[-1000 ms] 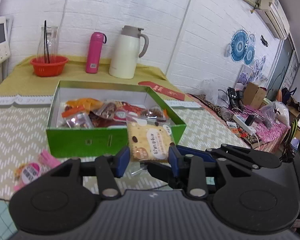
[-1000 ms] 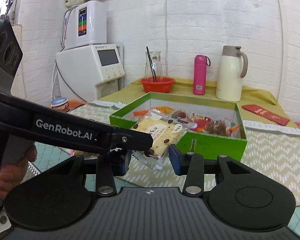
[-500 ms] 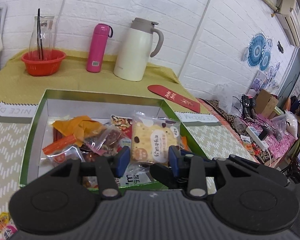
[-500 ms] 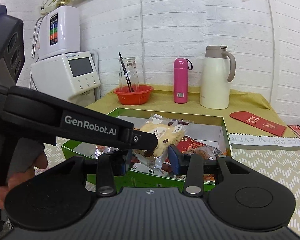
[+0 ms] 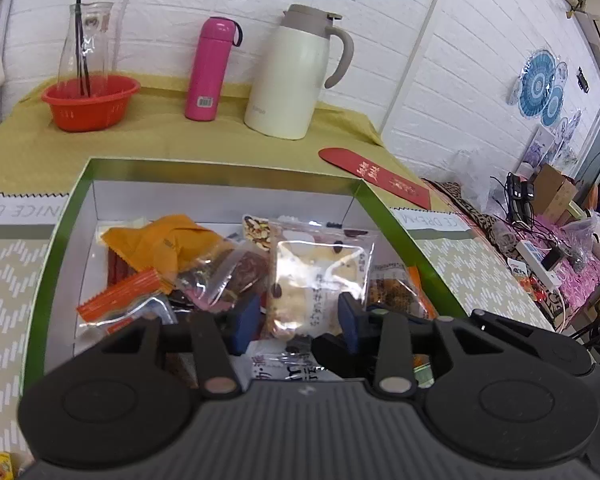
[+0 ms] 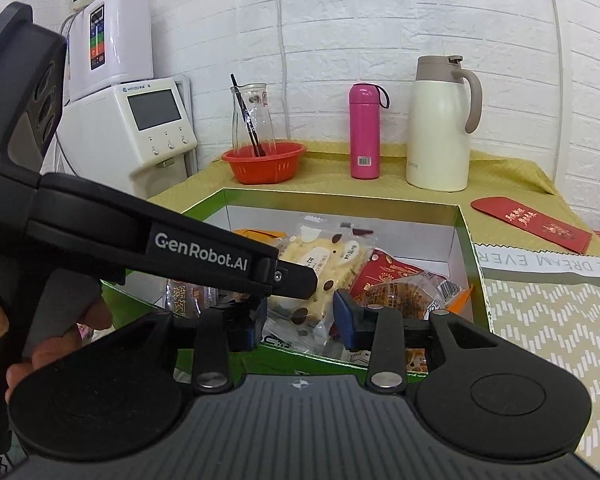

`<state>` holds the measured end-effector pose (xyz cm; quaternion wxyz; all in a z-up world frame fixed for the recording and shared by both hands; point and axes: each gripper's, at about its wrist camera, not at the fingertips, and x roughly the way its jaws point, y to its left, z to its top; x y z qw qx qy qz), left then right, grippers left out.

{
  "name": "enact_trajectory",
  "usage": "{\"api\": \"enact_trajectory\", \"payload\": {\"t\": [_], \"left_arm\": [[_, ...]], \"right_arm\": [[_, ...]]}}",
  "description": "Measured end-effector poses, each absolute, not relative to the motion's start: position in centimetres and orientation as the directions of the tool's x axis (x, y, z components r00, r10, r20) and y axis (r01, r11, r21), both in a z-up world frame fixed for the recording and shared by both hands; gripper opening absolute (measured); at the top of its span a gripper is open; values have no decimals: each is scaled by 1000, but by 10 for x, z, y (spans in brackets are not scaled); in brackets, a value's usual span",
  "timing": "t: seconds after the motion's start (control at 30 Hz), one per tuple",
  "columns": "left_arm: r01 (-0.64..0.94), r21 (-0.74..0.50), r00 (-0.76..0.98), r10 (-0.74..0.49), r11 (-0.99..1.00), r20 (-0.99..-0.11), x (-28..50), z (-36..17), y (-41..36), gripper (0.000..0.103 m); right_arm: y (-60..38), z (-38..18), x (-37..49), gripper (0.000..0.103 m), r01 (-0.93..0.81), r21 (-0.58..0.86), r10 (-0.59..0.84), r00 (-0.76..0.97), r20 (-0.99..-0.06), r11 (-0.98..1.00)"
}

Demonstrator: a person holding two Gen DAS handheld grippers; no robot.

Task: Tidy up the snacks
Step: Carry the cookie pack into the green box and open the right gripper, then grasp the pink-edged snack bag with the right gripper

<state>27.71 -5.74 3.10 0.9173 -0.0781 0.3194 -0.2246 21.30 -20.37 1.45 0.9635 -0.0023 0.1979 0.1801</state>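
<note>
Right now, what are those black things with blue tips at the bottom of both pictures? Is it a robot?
No robot: a person holds a pinching tool in each hand, and each tool carries a camera looking forward. One picture is from the left tool, the other from the right tool, where you can see a hand gripping the left one's handle. On the table sits a green box full of snack packets. The left tool's jaws have just been opening, and the cookie packet looks loose between them in the box. The right tool is open and holds nothing.
</note>
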Motion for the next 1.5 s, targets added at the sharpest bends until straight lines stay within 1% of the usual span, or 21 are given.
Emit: {"api": "enact_trajectory", "payload": {"t": [0.03,0.07,0.1,0.13,0.17,0.2,0.27,0.37,0.63,0.8,1.03,1.17,1.27,1.4,1.47,1.5], "left_arm": [[353,-285,711,-453,891,-537,274,33,-56,65],[345,-290,730,-449,893,-516,271,34,-54,68],[340,-297,744,-449,892,-495,267,37,-51,71],[339,-306,749,-452,890,-484,264,39,-48,74],[331,-315,756,-450,889,-476,261,41,-46,82],[317,-317,767,-438,894,-469,258,43,-43,98],[276,-292,810,-386,916,-442,249,48,-40,97],[245,-247,830,-335,937,-445,238,53,-36,97],[228,-277,823,-337,933,-458,195,58,-8,97],[205,-281,835,-317,937,-449,155,55,31,97],[59,-317,860,-210,947,-466,131,43,103,97],[7,-349,855,-186,937,-484,124,34,133,97],[-3,-370,851,-193,929,-489,117,28,147,97],[-13,-386,845,-196,923,-497,108,23,158,97],[-9,-391,840,-205,920,-502,106,21,160,97],[-3,-390,838,-211,921,-503,103,20,161,97]], "right_arm": [[-204,15,211,78,-352,62,349,860,-372,934],[-204,16,210,83,-356,56,351,864,-362,933],[-204,17,208,97,-358,49,352,869,-349,932],[-204,18,206,103,-358,42,351,875,-333,933],[-204,19,203,103,-357,35,348,880,-323,934],[-202,20,201,103,-352,24,342,886,-314,936],[-201,21,196,103,-344,3,329,895,-301,939],[-198,22,188,103,-338,-12,319,900,-296,941],[-189,27,155,103,-353,-29,329,895,-301,935],[-181,25,131,103,-376,-24,348,879,-327,926],[-146,14,113,103,-503,7,467,797,-384,864],[-119,11,114,103,-572,-4,521,750,-408,820],[-101,13,124,103,-593,30,550,724,-417,804],[-82,13,146,103,-592,122,583,700,-413,797],[-74,7,156,103,-573,131,567,700,-435,809],[-72,2,161,103,-560,138,553,692,-464,817]]}}
